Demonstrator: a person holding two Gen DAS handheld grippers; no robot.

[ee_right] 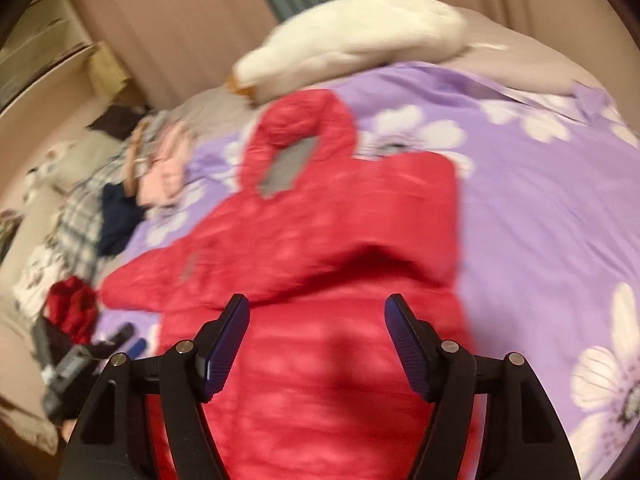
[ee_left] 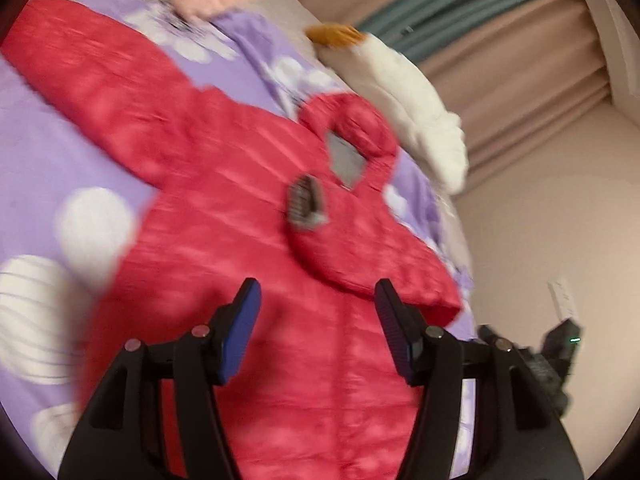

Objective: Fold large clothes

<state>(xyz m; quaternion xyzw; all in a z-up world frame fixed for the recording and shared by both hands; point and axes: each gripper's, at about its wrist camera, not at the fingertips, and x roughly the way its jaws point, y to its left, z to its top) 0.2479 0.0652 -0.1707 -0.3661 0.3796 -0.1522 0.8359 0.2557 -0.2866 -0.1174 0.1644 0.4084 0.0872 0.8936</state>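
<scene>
broadly, we see a red quilted hooded puffer jacket (ee_left: 224,208) spread front-up across a lilac bedcover printed with white flowers (ee_left: 36,152), hood toward the far edge of the bed. one sleeve lies stretched straight out toward the pile at the bed's side edge; the other sleeve (ee_right: 400,220) is folded in over the chest, its cuff resting on the body of the jacket. grey lining shows inside the hood opening (ee_right: 286,170), and a small dark patch (ee_left: 306,204) sits on the chest below it.

our left gripper (ee_left: 318,300) hangs above the jacket's lower front, blue-padded jaws spread apart, nothing between them. our right gripper (ee_right: 316,316) hangs likewise over the lower body, jaws wide, holding nothing. neither clearly touches the fabric; both frames are motion-blurred.

along the far edge of the bed lies a white plush goose with an orange beak (ee_right: 348,36), just beyond the hood. at the bed's side edge we note a heap of other clothes (ee_right: 120,184): plaid, navy, pale pink. a crumpled dark red garment (ee_right: 74,312) lies nearer, by the bed's corner. beige curtains (ee_left: 520,80) hang behind the bed.
</scene>
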